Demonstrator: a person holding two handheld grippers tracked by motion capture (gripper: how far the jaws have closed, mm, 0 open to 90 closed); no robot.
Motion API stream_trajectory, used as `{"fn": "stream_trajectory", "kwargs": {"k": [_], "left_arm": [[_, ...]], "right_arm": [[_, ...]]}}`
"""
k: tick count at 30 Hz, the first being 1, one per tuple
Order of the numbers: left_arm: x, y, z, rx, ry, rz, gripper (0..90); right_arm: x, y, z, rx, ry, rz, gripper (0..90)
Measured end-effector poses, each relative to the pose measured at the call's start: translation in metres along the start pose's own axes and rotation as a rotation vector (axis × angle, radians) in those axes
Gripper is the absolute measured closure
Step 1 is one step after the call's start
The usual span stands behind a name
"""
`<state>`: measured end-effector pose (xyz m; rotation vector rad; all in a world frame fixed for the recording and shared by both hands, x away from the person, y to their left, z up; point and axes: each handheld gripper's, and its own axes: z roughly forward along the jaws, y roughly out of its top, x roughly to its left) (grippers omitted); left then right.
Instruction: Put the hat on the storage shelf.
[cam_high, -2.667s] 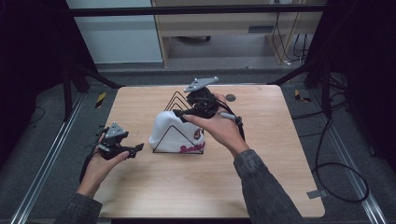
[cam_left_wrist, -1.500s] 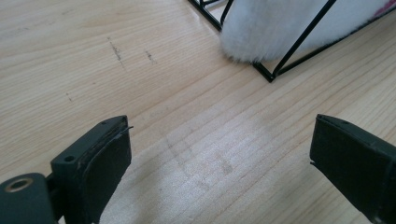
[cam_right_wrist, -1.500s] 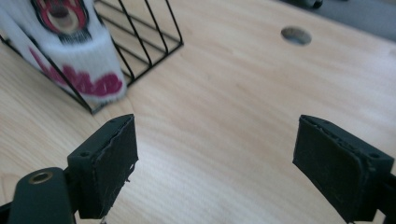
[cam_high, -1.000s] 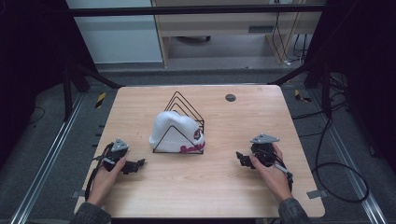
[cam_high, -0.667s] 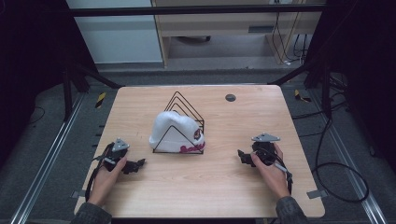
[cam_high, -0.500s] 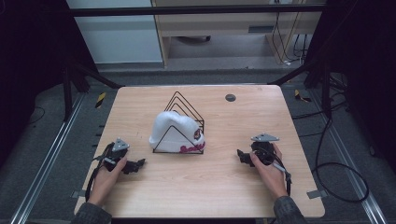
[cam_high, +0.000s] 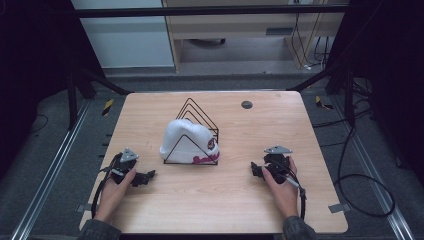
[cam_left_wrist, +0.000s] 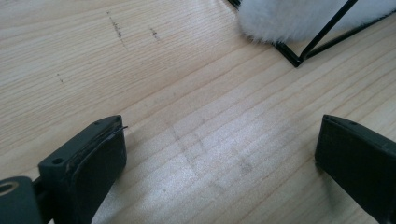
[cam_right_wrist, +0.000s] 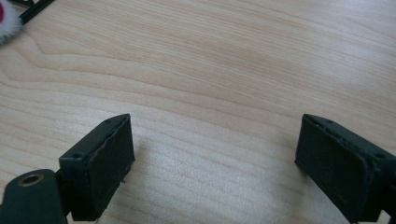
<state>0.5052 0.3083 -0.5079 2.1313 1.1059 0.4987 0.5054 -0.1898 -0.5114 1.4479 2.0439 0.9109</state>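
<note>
High view. Light wood counter (cam_high: 225, 200) with rounded corners, set in a dim room; grey floor around it, black frame bars at both sides, a pale cabinet and a shelf unit behind, cables on the floor to the right. Landmark: black wire rack (cam_high: 192, 131) of triangular loops, standing near the counter's middle. A white fluffy hat (cam_high: 187, 140) with dark red lettering on its band sits inside the rack, draped among the loops. A small dark round disc (cam_high: 246, 104) lies behind and to the right of the rack, well apart. Left claw (cam_high: 144, 177) rests on the counter in front of the rack and to its left, held in the person's left hand (cam_high: 114, 192). Right claw (cam_high: 256, 170) rests on the counter to the right of the rack, well apart from it, held in the right hand (cam_high: 282, 187).

Left gripper view. Both jaws spread wide, bare wood grain between them, nothing gripped. A corner of the rack (cam_left_wrist: 299, 58) and the hat's fuzzy edge (cam_left_wrist: 289, 18) lie ahead, apart from the jaws.

Right gripper view. Jaws spread wide over bare wood, nothing between them. A sliver of the hat (cam_right_wrist: 7, 21) and a rack bar (cam_right_wrist: 35, 11) sit at the far upper left corner.
</note>
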Motion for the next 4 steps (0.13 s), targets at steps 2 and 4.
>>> {"fn": "stream_trajectory", "kwargs": {"k": [2,4], "left_arm": [[-0.0002,-0.0005,-0.0006,0.001,0.000,0.001,1.1],[-0.0005,-0.0009,-0.0008,0.001,-0.001,-0.001,0.9]], "right_arm": [[0.0024,-0.0016,-0.0018,0.000,-0.018,0.016,11.7],[0.0029,-0.0018,-0.0019,-0.001,-0.021,0.020,11.6]]}}
